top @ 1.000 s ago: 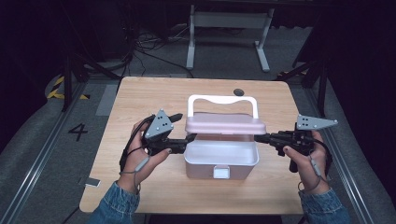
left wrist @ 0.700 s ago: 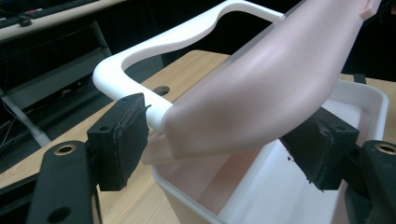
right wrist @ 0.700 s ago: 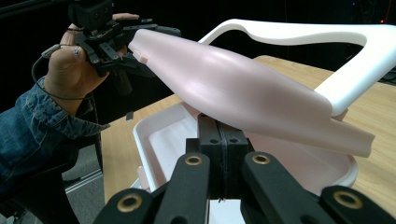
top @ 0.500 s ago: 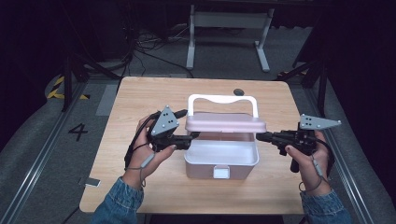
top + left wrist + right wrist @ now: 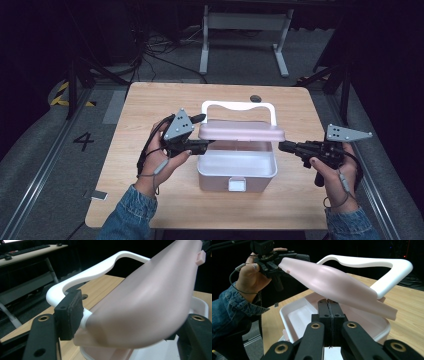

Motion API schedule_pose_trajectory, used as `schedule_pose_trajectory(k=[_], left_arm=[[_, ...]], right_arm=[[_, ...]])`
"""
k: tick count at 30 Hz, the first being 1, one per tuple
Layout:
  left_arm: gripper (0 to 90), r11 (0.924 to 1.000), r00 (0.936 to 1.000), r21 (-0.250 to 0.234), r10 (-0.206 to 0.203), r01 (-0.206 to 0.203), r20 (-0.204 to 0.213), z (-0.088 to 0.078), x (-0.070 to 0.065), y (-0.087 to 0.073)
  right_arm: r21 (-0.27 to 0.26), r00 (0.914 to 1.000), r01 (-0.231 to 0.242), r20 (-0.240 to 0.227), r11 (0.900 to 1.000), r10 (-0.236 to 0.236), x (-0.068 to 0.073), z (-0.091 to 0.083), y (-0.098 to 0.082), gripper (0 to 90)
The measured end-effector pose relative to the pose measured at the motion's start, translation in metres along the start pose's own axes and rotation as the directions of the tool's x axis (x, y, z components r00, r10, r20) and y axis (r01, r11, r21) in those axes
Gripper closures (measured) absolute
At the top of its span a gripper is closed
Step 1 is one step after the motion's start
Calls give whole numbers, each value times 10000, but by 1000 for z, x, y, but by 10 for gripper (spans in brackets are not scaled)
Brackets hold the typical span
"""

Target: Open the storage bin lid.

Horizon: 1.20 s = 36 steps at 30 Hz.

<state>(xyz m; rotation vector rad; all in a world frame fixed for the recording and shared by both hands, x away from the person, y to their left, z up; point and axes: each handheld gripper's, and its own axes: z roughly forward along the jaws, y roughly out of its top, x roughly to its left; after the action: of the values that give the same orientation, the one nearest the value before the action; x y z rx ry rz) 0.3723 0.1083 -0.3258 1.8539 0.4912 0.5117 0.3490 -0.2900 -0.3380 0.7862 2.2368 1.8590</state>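
At mid-table sits the white box point(image 5: 237, 172), its pink lid point(image 5: 241, 131) raised; stiff, light, slick plastic, best taken by its end edge. The left gripper point(image 5: 200, 134) has just been closing its jaws around the lid's left end, apparently clamping it. The right gripper point(image 5: 282, 146), jaws shut and empty, points at the box's right side.

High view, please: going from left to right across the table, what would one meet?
Left hand → left gripper → pink lid over the white box → right gripper → right hand.
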Motion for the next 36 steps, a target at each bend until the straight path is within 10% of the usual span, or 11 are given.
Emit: schedule_pose_trajectory(k=[25, 36], left_arm=[[537, 9995, 9988, 182, -282, 275, 395, 12, 22, 25], [590, 9960, 9963, 532, -736, 712, 446, 28, 42, 34]], right_arm=[[-188, 9860, 334, 1640, 9993, -299, 4, -49, -8, 900], [790, 9446, 682, 3157, 9945, -898, -2, -55, -16, 793]])
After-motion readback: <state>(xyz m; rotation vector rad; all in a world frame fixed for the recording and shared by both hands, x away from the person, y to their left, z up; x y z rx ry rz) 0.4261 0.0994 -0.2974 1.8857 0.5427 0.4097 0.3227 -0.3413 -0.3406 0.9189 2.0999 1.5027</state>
